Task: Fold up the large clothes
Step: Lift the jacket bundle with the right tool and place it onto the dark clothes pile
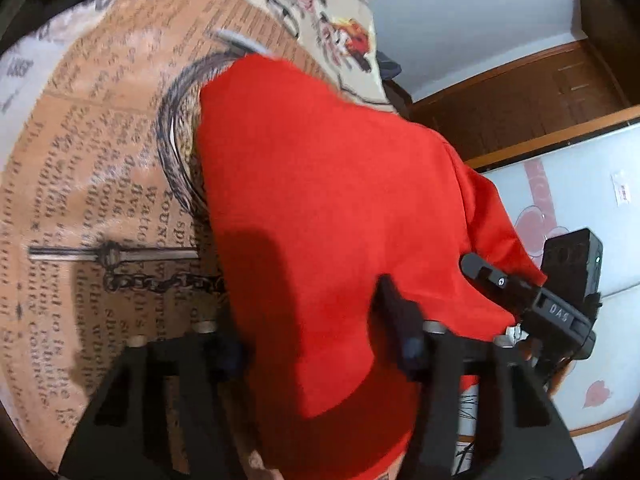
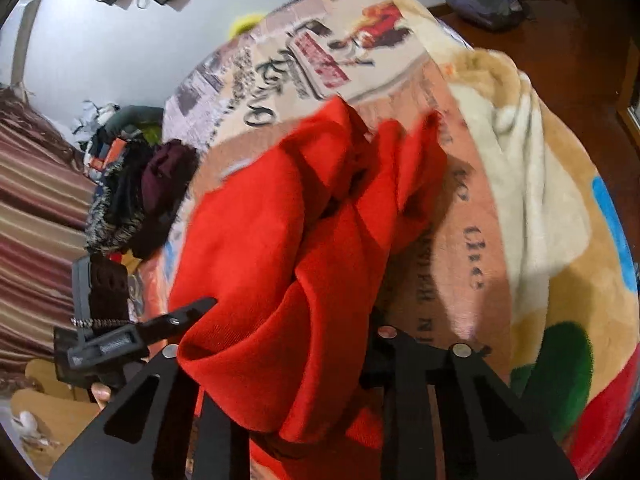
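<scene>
- Red garment (image 2: 280,248) lies bunched on the printed blanket (image 1: 100,160) covering the bed.
- Left claw (image 1: 316,316) is clamped on its near edge.
- Right claw (image 2: 280,364) grips a fold beside it.

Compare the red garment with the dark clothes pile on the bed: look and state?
The red garment is bright, single-coloured and draped across the tongs; the dark clothes pile is maroon, black and grey, heaped untouched by the bed's edge. The red garment looks far larger in view. Both lie crumpled, unfolded, on the printed blanket.
</scene>
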A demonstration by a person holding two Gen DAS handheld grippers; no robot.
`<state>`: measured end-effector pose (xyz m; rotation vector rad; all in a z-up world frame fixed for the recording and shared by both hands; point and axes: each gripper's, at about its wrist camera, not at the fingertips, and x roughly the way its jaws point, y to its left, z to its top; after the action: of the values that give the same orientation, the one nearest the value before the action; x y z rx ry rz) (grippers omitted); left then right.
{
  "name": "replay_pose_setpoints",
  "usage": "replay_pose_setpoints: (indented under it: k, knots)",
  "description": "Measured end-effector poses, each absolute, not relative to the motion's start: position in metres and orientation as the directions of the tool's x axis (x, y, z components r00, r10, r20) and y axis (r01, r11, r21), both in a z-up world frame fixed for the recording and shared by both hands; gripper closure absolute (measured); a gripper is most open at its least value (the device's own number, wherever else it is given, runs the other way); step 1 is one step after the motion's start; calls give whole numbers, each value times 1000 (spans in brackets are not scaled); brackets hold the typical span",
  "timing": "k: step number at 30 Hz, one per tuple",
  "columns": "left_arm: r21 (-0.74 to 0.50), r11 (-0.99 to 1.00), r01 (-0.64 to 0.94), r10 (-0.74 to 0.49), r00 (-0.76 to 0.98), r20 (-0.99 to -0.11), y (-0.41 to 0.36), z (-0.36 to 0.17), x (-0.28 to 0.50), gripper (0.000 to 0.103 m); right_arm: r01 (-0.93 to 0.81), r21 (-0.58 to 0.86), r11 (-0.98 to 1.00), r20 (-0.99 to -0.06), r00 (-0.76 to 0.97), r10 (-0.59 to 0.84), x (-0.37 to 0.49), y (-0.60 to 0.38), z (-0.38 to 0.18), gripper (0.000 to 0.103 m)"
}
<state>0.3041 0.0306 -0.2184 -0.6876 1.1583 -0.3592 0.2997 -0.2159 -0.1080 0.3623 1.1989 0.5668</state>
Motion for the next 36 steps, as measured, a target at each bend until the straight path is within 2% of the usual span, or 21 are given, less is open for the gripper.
replay_pose_setpoints:
  k: [3,6,13,21,25,29,32,34,36]
  knots:
    - [-621,783,-39,-552,416,-722,34,-193,292,67,-256,537,804,-763,259,592,295,-196,-92,84]
    - [-587,810,-4,-515,475,-713,48,-163,278,68,-309,517,798,-754,277,596,292,-172,-73,84]
    - [-589,808,-15,-454,621,-639,152,-94,256,69,-441,513,737,-688,302,660,294,-97,-23,84]
    - [-462,886,-48,-238,806,-541,275,22,253,70,-601,514,612,-546,321,774,314,22,46,84]
    - [-349,933,-86,-109,858,-503,328,63,258,69,-642,544,540,-468,302,830,338,82,64,84]
    - [-316,938,-143,-41,859,-511,379,57,284,69,-678,527,512,-440,298,847,360,143,52,84]
    - [-331,921,-203,-27,818,-575,418,18,316,67,-651,551,521,-470,274,839,379,170,17,84]
    - [-342,904,-257,-37,749,-661,444,-26,334,66,-607,575,549,-533,230,814,397,188,-28,84]
    - [-339,891,-304,-41,688,-724,457,-60,340,58,-582,554,595,-611,202,766,405,199,-67,83]
